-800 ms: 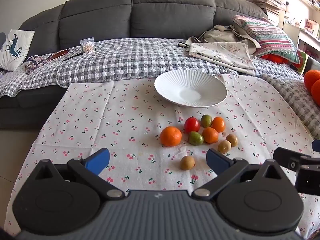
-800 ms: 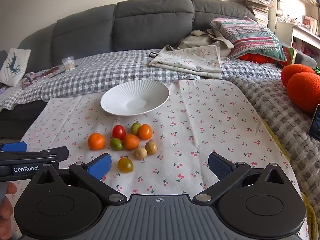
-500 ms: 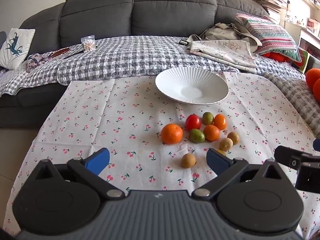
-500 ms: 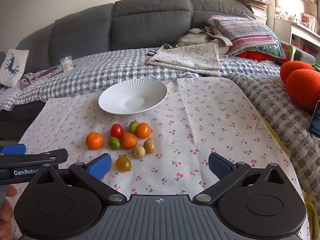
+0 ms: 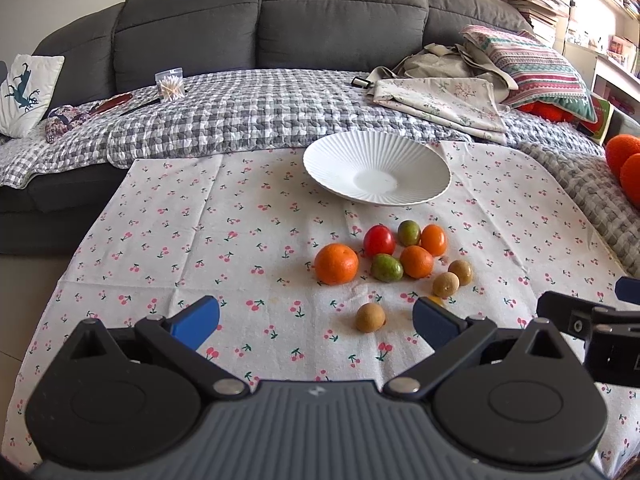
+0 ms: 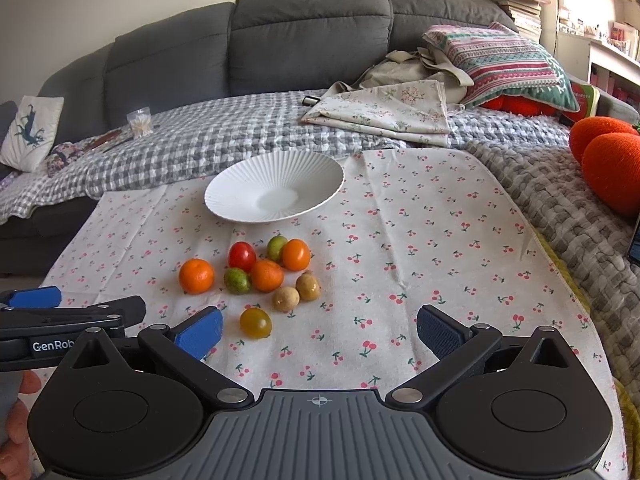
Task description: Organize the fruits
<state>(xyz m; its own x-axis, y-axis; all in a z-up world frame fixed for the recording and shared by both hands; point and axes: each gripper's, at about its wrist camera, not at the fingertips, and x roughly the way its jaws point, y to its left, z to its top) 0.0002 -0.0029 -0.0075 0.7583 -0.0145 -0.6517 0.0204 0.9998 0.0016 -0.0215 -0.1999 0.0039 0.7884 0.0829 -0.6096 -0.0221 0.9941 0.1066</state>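
Observation:
A white ribbed plate [image 5: 376,174] [image 6: 276,186] stands empty at the far side of a cherry-print cloth [image 5: 200,232]. In front of it lie several small fruits: an orange [image 5: 336,264] [image 6: 196,276], a red tomato [image 5: 379,241] [image 6: 242,256], green fruits [image 5: 386,268], small oranges [image 5: 416,261], brown longans [image 5: 370,317] [image 6: 285,299] and a yellow tomato [image 6: 255,323]. My left gripper [image 5: 316,320] is open and empty, short of the fruits. My right gripper [image 6: 320,330] is open and empty, to the right of the yellow tomato.
A grey sofa [image 5: 280,28] with a checked blanket [image 5: 260,112], folded cloths [image 6: 384,112] and cushions stands behind. Orange knitted cushions [image 6: 612,160] lie at the right. A clear box of cotton swabs [image 5: 170,85] sits on the blanket.
Both grippers have drifted slightly, the view shifting a little over the table. Their jaws stay open and no fruit has moved.

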